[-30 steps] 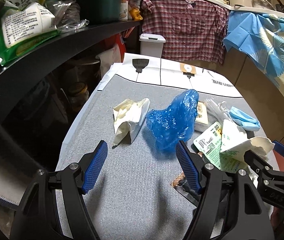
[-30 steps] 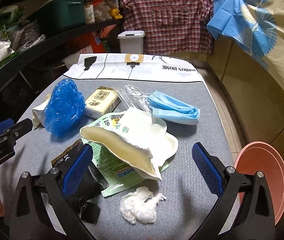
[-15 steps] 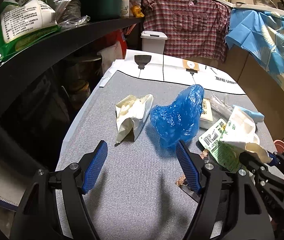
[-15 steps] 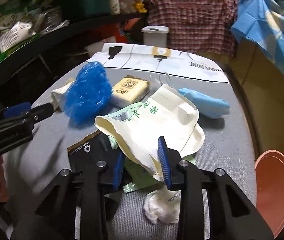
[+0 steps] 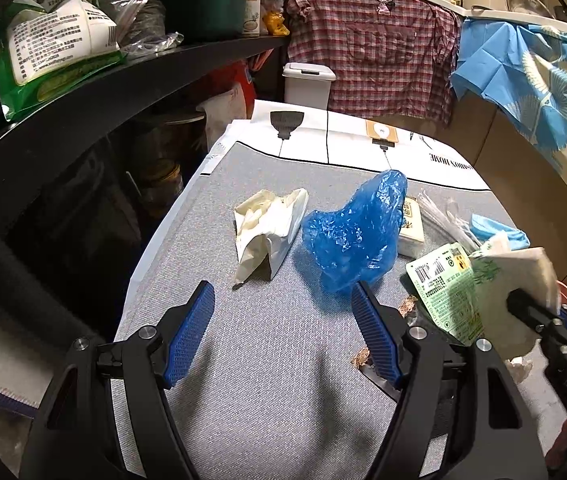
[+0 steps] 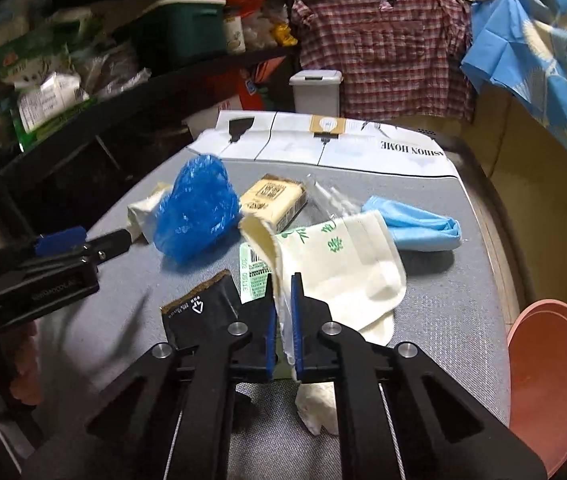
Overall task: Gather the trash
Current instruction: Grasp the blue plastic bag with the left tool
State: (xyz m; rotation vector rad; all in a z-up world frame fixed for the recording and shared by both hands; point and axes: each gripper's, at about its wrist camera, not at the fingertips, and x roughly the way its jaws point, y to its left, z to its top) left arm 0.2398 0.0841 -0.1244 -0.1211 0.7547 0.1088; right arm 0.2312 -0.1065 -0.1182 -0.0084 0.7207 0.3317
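Observation:
Trash lies scattered on a grey table (image 5: 267, 360). My right gripper (image 6: 282, 280) is closing its jaws on the edge of a white paper bag with green print (image 6: 343, 264), and the pads press on it. In the left wrist view the same bag (image 5: 515, 276) hangs from the right gripper (image 5: 523, 308) at the right. My left gripper (image 5: 283, 292) hovers open over bare cloth, short of a blue plastic bag (image 5: 355, 232) and a crumpled white wrapper (image 5: 267, 224). A green-labelled packet (image 6: 253, 268) lies under the held bag.
A tissue pack (image 6: 275, 200), a blue face mask (image 6: 415, 224), a black wrapper (image 6: 199, 312) and a crumpled tissue (image 6: 315, 404) share the table. A pink basin (image 6: 551, 380) sits low at the right. A white lidded bin (image 5: 309, 84) stands beyond the far end, and a loaded shelf (image 5: 123, 80) is on the left.
The right gripper's jaws went from wide open to shut on the white paper bag's edge, and the bag has tipped up. The left gripper stayed in place, open.

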